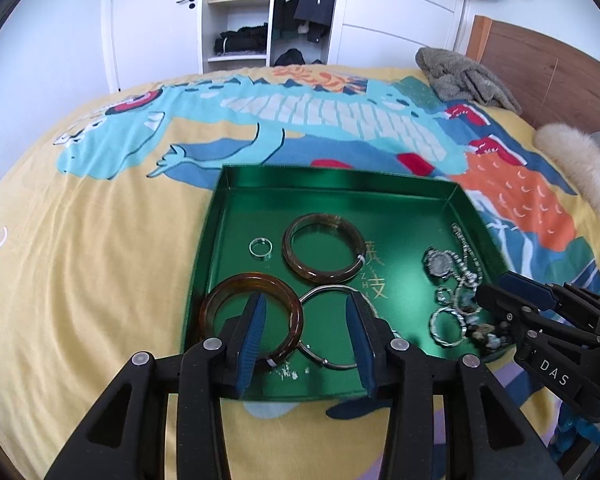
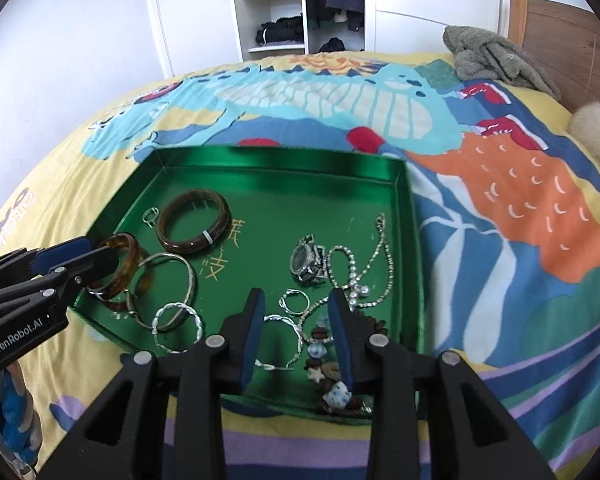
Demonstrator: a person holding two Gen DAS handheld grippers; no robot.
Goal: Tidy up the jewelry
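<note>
A green tray [image 1: 336,178] [image 2: 276,162] lies on the bed with jewelry in it. At its left are an amber bangle [image 1: 216,300] [image 2: 124,264], a dark brown bangle [image 1: 324,276] [image 2: 188,200], a thin silver bangle [image 1: 324,290] [image 2: 190,276] and a small clear ring [image 1: 260,248] [image 2: 151,214]. At its right are a watch [image 1: 438,264] [image 2: 306,260], silver chains [image 2: 380,264], silver rings [image 2: 294,300] and a beaded bracelet [image 2: 332,384]. My left gripper [image 1: 306,300] [image 2: 90,250] is open over the amber and silver bangles. My right gripper [image 2: 296,296] [image 1: 488,286] is open over the rings and beads.
The tray sits on a yellow bedspread with a blue dragon print [image 1: 260,120]. A grey towel [image 1: 464,76] and a white fluffy item [image 1: 576,160] lie near the wooden headboard [image 1: 548,56]. An open wardrobe [image 1: 260,12] stands behind the bed.
</note>
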